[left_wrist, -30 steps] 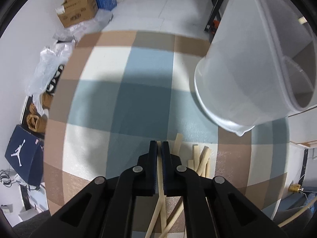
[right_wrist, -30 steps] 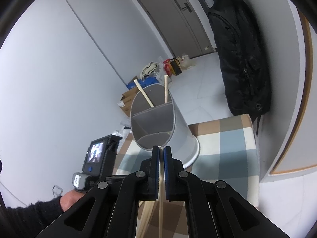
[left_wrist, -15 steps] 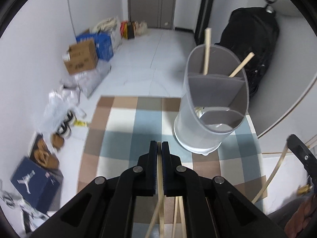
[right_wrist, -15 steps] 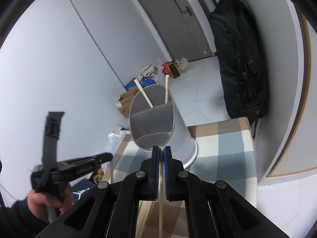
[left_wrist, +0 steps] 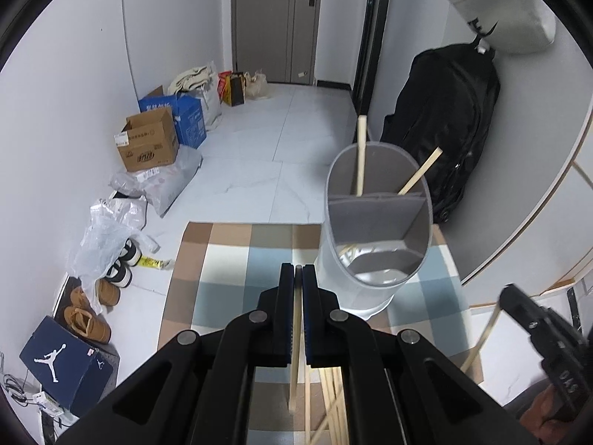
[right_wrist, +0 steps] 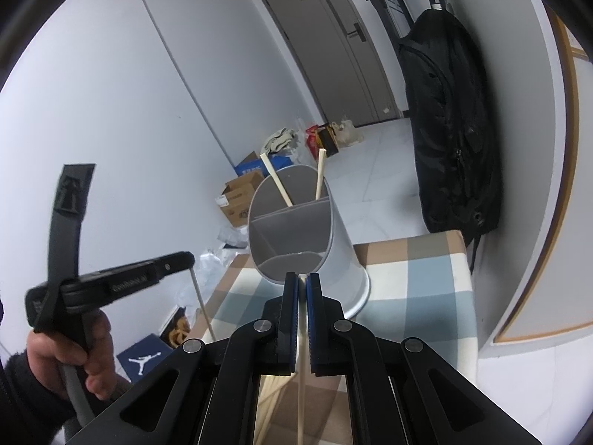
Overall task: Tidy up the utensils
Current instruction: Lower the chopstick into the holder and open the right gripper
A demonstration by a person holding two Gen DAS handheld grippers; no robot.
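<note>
Left wrist view has the left gripper [left_wrist: 298, 270] clamped on an upright chopstick [left_wrist: 295, 337], the holder [left_wrist: 374, 230] just ahead-right, while the right gripper [right_wrist: 302, 278] pinches another.

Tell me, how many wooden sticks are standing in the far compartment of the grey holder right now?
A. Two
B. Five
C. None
A: two wooden sticks poke up out of the far compartment of the grey holder, one near upright, the other leaning right.
</note>
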